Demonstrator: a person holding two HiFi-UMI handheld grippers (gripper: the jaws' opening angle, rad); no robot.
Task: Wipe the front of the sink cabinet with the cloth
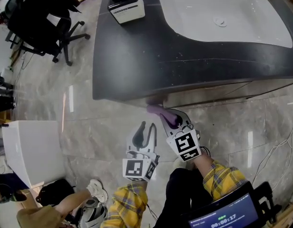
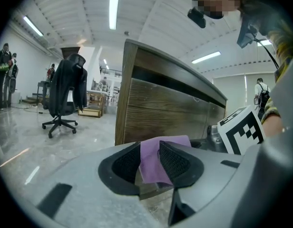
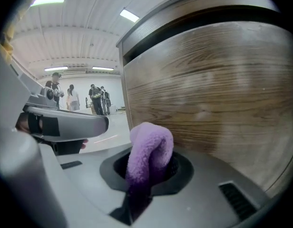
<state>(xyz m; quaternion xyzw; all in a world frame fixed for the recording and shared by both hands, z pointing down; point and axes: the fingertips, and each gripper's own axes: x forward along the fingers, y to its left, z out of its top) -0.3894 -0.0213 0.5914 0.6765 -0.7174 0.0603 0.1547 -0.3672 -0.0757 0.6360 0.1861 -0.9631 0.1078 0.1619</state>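
Note:
The sink cabinet has a dark countertop (image 1: pixel 151 56), a white basin (image 1: pixel 222 13) and a wood-grain front (image 3: pixel 208 89), which the left gripper view shows as a panel (image 2: pixel 156 108). My right gripper (image 1: pixel 171 119) is shut on a purple cloth (image 1: pixel 158 111). The folded cloth (image 3: pixel 149 151) sticks up out of the right gripper (image 3: pixel 149 170), close to the front's left corner; I cannot tell whether it touches. Just to the left and a little lower, my left gripper (image 1: pixel 147 128) is open with nothing in it. Through the left gripper (image 2: pixel 150 163) the cloth (image 2: pixel 153 160) shows beyond.
A black office chair (image 1: pixel 42 18) stands on the marble floor at far left. A white box (image 1: pixel 30 146) sits at lower left. A small appliance (image 1: pixel 126 4) stands on the countertop's left end. Cables (image 1: pixel 279 146) trail on the floor at right. People stand far off.

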